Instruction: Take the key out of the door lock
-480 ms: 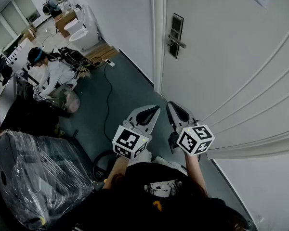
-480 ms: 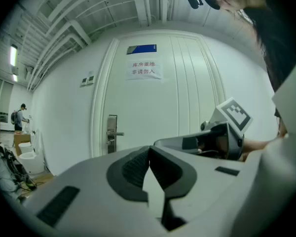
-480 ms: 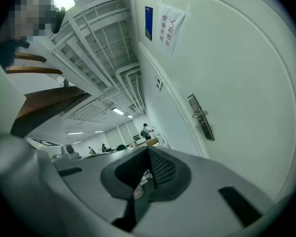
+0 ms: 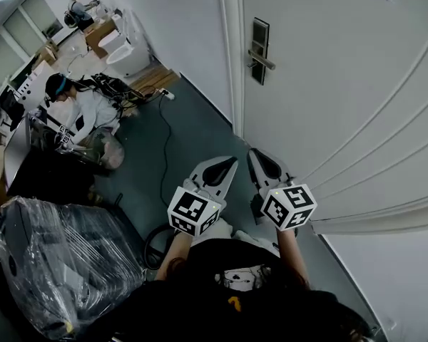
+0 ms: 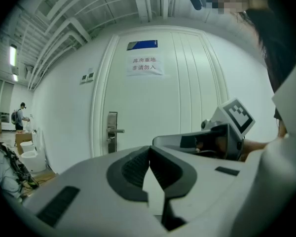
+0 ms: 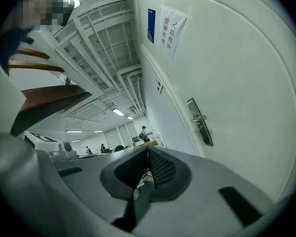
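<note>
Door lock lies well beyond left claw.

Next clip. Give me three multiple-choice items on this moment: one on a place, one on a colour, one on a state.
1. In the head view, where on the door does the lock plate sit?
A) by its left edge
B) in the middle
C) by its right edge

2. What colour is the small plate above the paper notice?
A) red
B) blue
C) yellow

3. How do the jaws of the left hand-held gripper and the right hand-held gripper stand?
A) both shut, nothing between them
B) both wide open
C) one shut, one wide open

Answers:
1 A: the lock plate lies right beside the frame at the door's left edge.
2 B: it shows blue against the white door.
3 A: each gripper view shows its jaw tips together and nothing held between them.
</note>
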Available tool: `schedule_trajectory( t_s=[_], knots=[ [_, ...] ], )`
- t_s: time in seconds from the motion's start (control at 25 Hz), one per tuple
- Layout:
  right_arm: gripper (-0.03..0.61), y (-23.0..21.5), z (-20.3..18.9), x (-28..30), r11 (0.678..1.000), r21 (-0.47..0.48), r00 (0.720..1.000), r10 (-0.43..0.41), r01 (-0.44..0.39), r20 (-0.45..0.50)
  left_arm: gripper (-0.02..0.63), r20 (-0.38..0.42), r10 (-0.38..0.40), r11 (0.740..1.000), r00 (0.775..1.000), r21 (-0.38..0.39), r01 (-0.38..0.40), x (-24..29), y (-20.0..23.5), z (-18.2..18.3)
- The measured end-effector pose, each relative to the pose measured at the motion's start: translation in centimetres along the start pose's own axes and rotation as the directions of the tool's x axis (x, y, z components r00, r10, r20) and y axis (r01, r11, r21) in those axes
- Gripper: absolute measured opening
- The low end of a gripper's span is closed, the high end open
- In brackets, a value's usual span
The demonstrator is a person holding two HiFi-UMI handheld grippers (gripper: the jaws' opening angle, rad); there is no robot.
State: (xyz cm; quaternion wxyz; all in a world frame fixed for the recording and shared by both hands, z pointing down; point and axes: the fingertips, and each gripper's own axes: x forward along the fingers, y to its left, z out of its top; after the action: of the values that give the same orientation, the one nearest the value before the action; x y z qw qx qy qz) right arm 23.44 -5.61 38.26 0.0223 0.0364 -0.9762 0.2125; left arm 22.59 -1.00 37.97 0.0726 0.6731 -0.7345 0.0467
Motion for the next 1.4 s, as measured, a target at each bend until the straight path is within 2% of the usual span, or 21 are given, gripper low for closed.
schedule_trajectory(
  t_s=[0.32,0.64,1.0,1.4],
  knots=[
    [0.006,-0.4,-0.3,1.4,1.000,-0.014,1.000,0.018,-0.018,0.002,0.008,-0.011,0.003,1.000,1.000,-0.011,-0.003,1.1,1.6,-0.4],
    [0.006,-0.8,-0.8,4.2,1.000,0.000,1.000,-0.028,0.028,0.011,0.008,-0.007,-0.058,0.998,0.998,-0.023,0.058,1.5,4.0,-0.9],
    [0.006,-1.7,-0.7,13.0,0.993,0.020,0.993,-0.113,0.112,0.029,0.008,0.010,-0.100,0.995,0.995,0.006,0.100,1.9,13.6,0.1],
    [0.006,-0.9,-2.2,23.1,0.988,0.037,0.989,-0.150,0.150,-0.007,0.008,0.044,-0.159,0.987,0.986,-0.028,0.160,2.1,22.8,-0.3]
  ],
)
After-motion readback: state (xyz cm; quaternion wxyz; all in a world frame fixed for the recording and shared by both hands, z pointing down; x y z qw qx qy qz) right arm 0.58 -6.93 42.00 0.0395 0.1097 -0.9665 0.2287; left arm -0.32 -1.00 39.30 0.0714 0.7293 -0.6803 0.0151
